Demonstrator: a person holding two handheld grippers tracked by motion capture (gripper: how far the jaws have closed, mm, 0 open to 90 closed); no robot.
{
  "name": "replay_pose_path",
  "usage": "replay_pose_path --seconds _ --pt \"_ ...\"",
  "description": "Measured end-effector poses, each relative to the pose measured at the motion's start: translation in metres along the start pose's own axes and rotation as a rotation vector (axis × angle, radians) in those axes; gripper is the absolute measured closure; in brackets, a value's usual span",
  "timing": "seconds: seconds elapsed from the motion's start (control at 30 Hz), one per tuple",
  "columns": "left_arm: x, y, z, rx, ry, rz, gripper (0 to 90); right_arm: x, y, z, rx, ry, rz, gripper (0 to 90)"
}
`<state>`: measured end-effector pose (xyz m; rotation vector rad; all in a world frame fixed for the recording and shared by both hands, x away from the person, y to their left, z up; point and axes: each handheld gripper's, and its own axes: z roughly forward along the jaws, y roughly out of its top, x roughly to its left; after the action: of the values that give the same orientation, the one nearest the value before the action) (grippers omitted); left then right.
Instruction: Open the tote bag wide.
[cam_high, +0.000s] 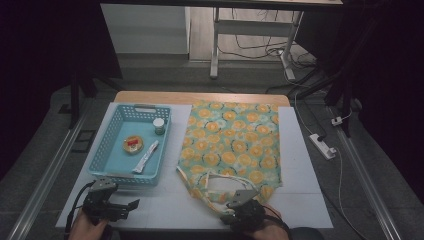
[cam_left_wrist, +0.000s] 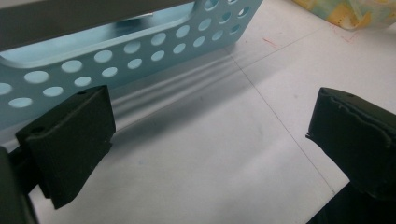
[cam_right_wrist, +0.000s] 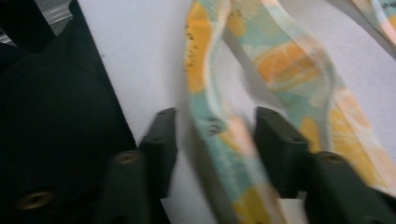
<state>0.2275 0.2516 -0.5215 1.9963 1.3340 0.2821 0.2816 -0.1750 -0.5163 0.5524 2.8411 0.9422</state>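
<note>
Right hand-held gripper (cam_right_wrist: 212, 140) straddles bag strap (cam_right_wrist: 219, 126), pads not yet pressing.
Close squarely on strap, then lift gently; left hand-held gripper (cam_left_wrist: 205, 140) waits released near basket (cam_left_wrist: 140, 51).

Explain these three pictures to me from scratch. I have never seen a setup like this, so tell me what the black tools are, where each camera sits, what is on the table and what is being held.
A person sits at a table with a hand-held two-jaw gripper in each hand. The wide picture comes from a camera above, looking forward and down. The other two come from cameras riding on the grippers, looking along their black jaws.

On the table stands a blue basket holding a small jar, a round container and a white packet. Beside it lies a flowered cloth bag.

The left gripper rests near the basket with its jaws wide open on nothing. The right gripper has one of the bag's straps between its jaws. The picture is blurred, so whether the pads already press on it is hard to say.
</note>
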Motion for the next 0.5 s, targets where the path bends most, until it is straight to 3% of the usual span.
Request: replay_pose_path --seconds 0.17,0.5 --pt "0.0 0.0 0.0 0.0 0.002 0.001 0.9 -0.006 -0.002 -0.005 0.0 0.014 0.01 88.3" --pt "0.0 0.0 0.0 0.003 0.0 -0.005 1.2 -0.009 0.01 -0.027 -0.076 0.042 0.028 89.9"
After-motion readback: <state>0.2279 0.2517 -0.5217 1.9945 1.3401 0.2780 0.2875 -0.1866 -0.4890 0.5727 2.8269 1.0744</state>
